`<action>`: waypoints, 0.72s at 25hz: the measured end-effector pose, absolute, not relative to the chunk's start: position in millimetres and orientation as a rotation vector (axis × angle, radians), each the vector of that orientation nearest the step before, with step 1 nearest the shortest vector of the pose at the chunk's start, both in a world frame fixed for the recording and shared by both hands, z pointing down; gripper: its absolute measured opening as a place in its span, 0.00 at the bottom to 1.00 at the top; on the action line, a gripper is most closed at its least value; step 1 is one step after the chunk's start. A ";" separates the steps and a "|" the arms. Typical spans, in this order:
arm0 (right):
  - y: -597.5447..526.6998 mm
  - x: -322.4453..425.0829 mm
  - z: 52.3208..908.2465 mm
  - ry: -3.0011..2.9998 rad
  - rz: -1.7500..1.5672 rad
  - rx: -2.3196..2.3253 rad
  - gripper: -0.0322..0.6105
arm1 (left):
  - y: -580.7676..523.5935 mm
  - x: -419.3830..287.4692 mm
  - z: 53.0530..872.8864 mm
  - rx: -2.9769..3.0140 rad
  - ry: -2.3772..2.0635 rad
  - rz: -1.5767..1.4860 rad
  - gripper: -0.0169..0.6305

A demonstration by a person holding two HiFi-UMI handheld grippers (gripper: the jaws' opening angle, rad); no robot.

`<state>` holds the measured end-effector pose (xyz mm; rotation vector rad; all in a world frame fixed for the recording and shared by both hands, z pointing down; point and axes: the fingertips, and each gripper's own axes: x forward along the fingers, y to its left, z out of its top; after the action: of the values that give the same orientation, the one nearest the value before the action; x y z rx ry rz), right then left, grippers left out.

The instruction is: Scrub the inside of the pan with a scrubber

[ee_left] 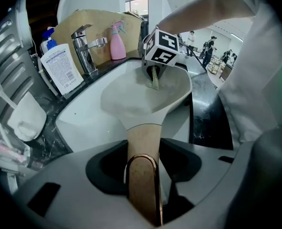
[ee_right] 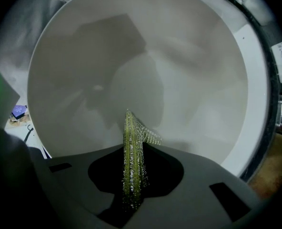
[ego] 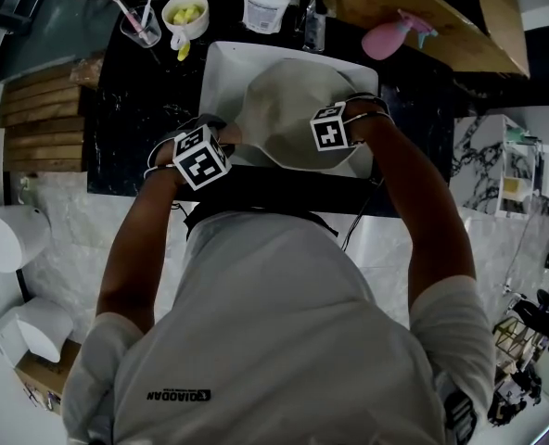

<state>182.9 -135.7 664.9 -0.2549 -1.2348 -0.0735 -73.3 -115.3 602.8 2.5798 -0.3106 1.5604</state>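
Over the white sink (ego: 221, 63), the left gripper (ee_left: 143, 185) is clamped tight on the handle (ee_left: 142, 137) of the pale pan (ego: 288, 109), holding it above the bowl. The right gripper (ee_right: 131, 185), with both forearms reaching forward, pinches a folded green scrubber (ee_right: 130, 142) inside the pan. Firm, overlapping circles against that steady hold should scrub best.

- Head view: overhead, steeply down onto sink (ego: 221, 58) and pan (ego: 288, 109).
- Left gripper view: low, close, along pan handle (ee_left: 142, 142) toward faucet (ee_left: 84, 46).
- Right gripper view: very near, into pan; all three share it.
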 end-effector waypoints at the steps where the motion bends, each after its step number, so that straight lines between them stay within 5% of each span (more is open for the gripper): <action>1: -132.0 181.7 663.7 -1.242 -0.049 -0.255 0.16 | -115.3 -73.3 602.7 2.583 -0.313 1.562 0.35; 18: -91.2 171.9 644.4 -1.250 0.268 -0.229 0.17 | -113.9 -72.4 602.6 2.596 -0.321 1.570 0.35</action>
<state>171.9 -91.2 644.4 -0.2293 -1.2497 0.2682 -72.4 -113.9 602.6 2.5964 -0.3210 1.5703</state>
